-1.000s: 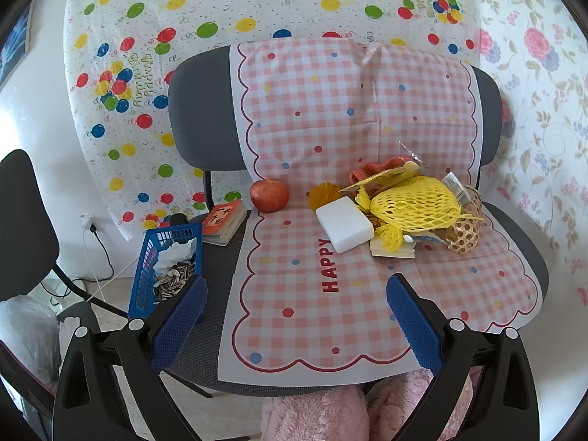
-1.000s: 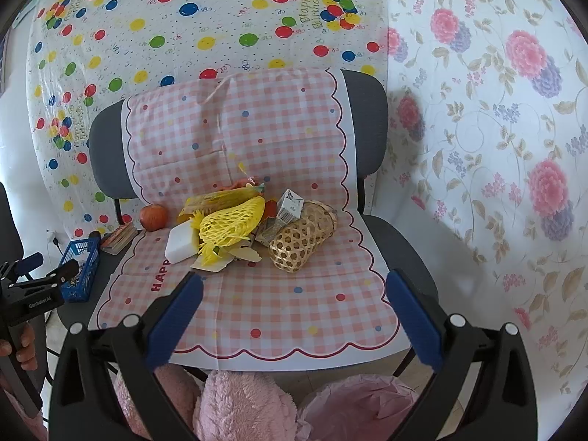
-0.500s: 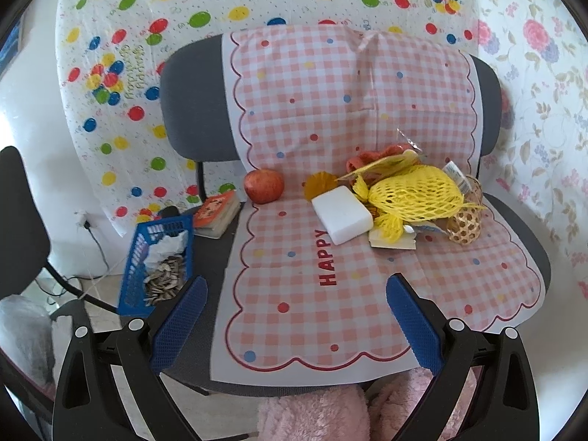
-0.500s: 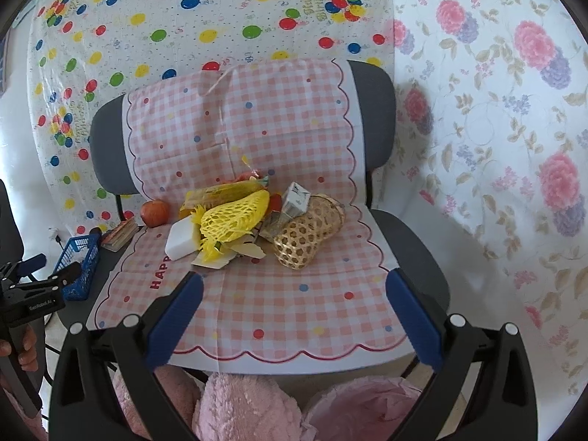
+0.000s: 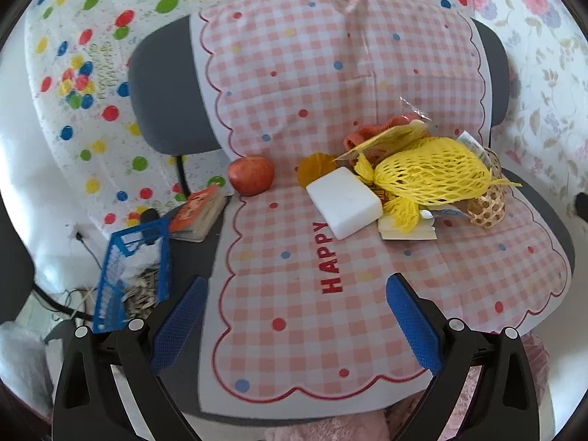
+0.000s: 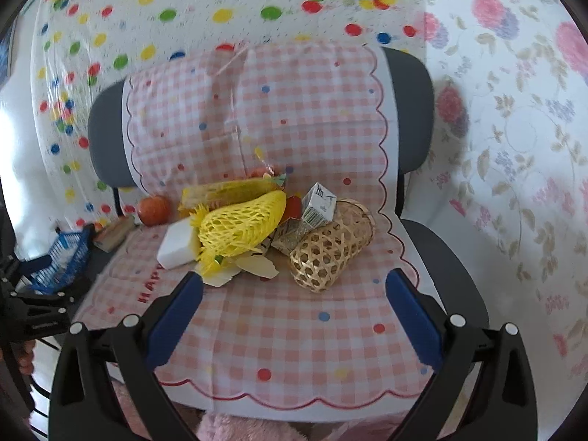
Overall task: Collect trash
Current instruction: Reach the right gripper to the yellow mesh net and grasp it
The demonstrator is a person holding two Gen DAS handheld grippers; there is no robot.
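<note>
One heap of trash sits toward the back of the chair seat, on the pink checked cloth (image 5: 294, 294). At its middle lies a yellow foam net (image 6: 239, 220), resting on torn pale scraps (image 6: 257, 266). A white block (image 5: 343, 202) touches the net's left end and lies flat on the cloth just above the red word HAPPY (image 5: 330, 257). A small carton (image 6: 319, 204) leans against the net's right side, propped on a woven basket (image 6: 330, 246) that lies tipped on its side with its mouth facing the camera in the right wrist view. Behind the net are a yellow wrapper (image 6: 228, 189) and something orange-red, partly hidden.

Left of the heap, apart from it, an apple (image 5: 251, 175) stands at the cloth's edge by the backrest. Further left, on the bare grey seat (image 5: 191, 257), lies a small book (image 5: 198, 211), and beside it a blue crate (image 5: 132, 275) holding white crumpled paper and what look like seed husks.

Both tools hang low in front of the seat, short of the heap. The left gripper (image 5: 294, 325) has its blue-padded fingers spread wide with nothing between them; the right gripper (image 6: 294, 318) is likewise spread wide and bare. A balloon sheet (image 6: 183, 18) hangs behind the chair, with floral wallpaper (image 6: 514, 110) to the right.
</note>
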